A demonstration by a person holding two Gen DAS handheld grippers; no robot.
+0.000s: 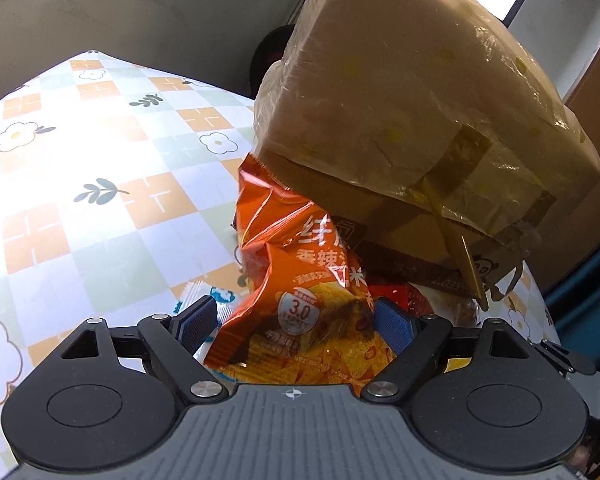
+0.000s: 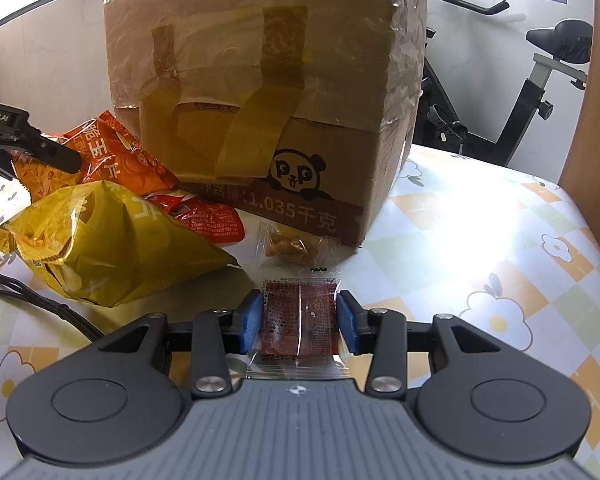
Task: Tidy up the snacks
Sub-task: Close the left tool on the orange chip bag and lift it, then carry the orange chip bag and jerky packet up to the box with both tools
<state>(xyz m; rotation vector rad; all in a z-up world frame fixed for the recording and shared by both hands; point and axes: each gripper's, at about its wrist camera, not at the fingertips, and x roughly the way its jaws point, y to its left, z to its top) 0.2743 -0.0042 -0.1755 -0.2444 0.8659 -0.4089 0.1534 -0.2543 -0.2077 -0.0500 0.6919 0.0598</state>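
Sunlit tablecloth [image 2: 500, 216] w/ flowers and orange checks covers the table; a taped cardboard box [image 2: 260, 80] stands in the middle, exercise bike [image 2: 540, 80] behind.

Left gripper [image 1: 296, 320] has its jaws wide apart on either side of an orange chip bag [image 1: 300, 280], which leans against the box; the blue pads look near the bag's sides, but whether they press on it is hard to tell. Right gripper [image 2: 298, 316] is clamped on a small red packet [image 2: 300, 312] in clear wrap, held just in front of the box. A yellow bag [image 2: 100, 240], a flat red pouch [image 2: 212, 220] and a clear-wrapped snack [image 2: 296, 246] lie near the box base.

Risks: the orange bag is puffy and slick, so closing the left jaws could crush the chips or let it squirt out. The thin packet could slip out of the right pads.

Hidden: box top is cut off, so its opening isn't visible; glare washes out part of the cloth; a white-blue wrapper [image 1: 204, 296] under the left jaw is mostly covered.
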